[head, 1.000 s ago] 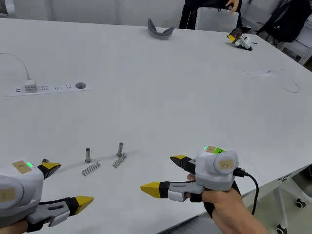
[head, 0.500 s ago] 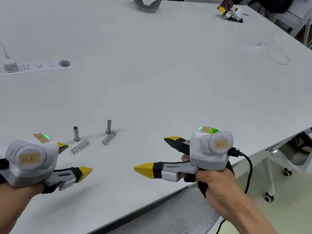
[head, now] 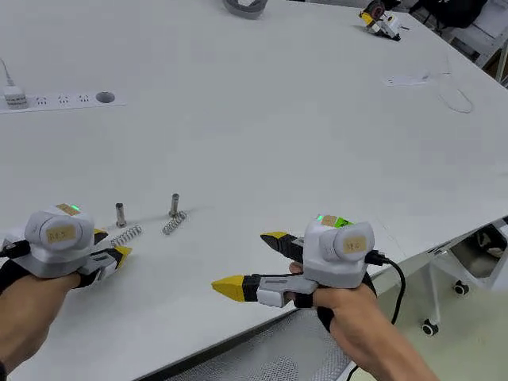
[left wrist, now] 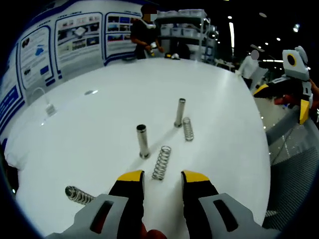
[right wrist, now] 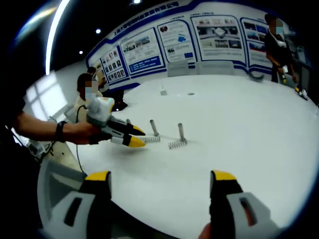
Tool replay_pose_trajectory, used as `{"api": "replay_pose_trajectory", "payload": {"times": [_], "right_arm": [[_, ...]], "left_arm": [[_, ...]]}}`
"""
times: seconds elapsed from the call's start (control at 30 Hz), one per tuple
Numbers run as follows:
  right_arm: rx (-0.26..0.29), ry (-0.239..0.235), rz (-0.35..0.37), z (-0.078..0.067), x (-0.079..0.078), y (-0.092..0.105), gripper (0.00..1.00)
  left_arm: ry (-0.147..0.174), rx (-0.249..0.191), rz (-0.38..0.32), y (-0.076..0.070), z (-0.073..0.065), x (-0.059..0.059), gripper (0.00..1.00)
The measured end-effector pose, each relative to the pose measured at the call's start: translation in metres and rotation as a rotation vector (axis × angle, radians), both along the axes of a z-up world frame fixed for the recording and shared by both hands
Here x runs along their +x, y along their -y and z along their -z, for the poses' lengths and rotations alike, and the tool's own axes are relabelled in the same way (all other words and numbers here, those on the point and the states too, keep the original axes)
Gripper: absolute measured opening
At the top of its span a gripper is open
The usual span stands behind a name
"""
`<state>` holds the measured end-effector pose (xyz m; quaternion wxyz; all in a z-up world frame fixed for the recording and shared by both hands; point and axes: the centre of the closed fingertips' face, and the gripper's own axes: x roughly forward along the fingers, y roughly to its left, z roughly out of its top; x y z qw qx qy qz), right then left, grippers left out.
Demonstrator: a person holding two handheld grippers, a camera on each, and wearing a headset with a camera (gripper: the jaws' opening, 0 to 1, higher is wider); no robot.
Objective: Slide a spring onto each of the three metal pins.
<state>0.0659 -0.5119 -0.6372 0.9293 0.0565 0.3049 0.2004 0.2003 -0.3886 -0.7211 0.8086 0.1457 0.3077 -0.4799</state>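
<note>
A power strip [head: 55, 101] at the upper left of the head view is cut off by the frame edge. At lower left, the left tool [head: 111, 244] has its jaws largely hidden behind its own body. The left gripper view shows them slightly apart and empty. In that view a third spring [left wrist: 77, 195] at lower left is cut off by the tool, and I cannot tell whether it sits on a pin. The near spring [left wrist: 161, 162] lies on the worktop [head: 278, 119] just ahead of the tips, beside the upright near pin [left wrist: 143, 142]. The far spring [left wrist: 187, 128] lies just beside the upright far pin [left wrist: 179, 112]. Right of centre in the head view, the right tool [head: 251, 262] hovers with its jaws wide apart, holding nothing. Tan stickers [head: 60, 235] on both tools carry writing too small to read. The wall posters [right wrist: 179, 37] in the gripper views have text too blurred to read.
</note>
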Motion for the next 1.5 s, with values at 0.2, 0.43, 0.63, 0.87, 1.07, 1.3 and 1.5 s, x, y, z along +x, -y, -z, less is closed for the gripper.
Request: {"api": "replay_pose_trajectory", "payload": {"times": [0.2, 0.43, 0.63, 0.87, 1.07, 1.3, 1.5], "right_arm": [[0.003, -0.007, -0.017, 0.001, 0.003, -0.004, 0.83], [0.002, -0.017, -0.034, 0.003, 0.002, -0.007, 0.83], [-0.003, -0.024, -0.047, 0.005, 0.002, -0.01, 0.83], [-0.003, -0.027, -0.058, 0.006, 0.004, -0.012, 0.82], [0.0, -0.024, -0.066, 0.005, 0.005, -0.014, 0.82], [0.008, -0.028, -0.076, 0.006, 0.006, -0.014, 0.82], [0.012, -0.04, -0.094, 0.009, 0.006, -0.018, 0.81]], "left_arm": [[0.016, 0.006, 0.038, 0.007, 0.004, -0.001, 0.25], [0.044, 0.006, 0.029, 0.007, 0.005, 0.002, 0.13], [0.051, 0.011, 0.015, 0.002, 0.004, -0.005, 0.11], [0.026, 0.006, -0.008, -0.005, 0.005, -0.006, 0.1], [0.017, 0.008, -0.003, -0.013, 0.006, -0.01, 0.1], [0.009, 0.002, -0.011, -0.025, 0.004, -0.016, 0.1], [0.011, -0.016, -0.021, -0.033, -0.003, -0.022, 0.1]]}}
